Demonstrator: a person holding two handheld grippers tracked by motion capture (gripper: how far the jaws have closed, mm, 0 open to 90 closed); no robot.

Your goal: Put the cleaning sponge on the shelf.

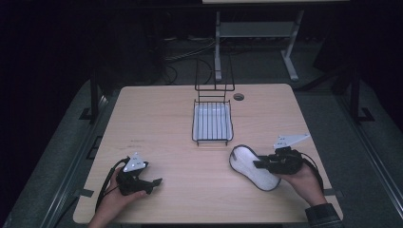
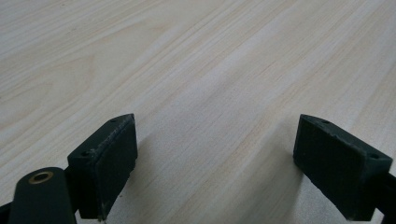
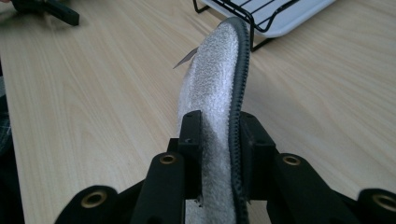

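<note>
A flat, sole-shaped pad of white fleecy cloth with a dark stitched rim lies at the table's right front. In the right gripper view the pad stands on edge, its far end raised off the wood. My right gripper is shut on its near part, and both pads of the right gripper press on its two faces. At the left front my left gripper rests low over the table. The jaws of the left gripper stand wide apart over bare wood.
A black wire rack with a white tray stands at the table's middle back, just beyond the pad; its near corner shows close ahead. A cable hole lies behind it. The wooden table is bare on its left half.
</note>
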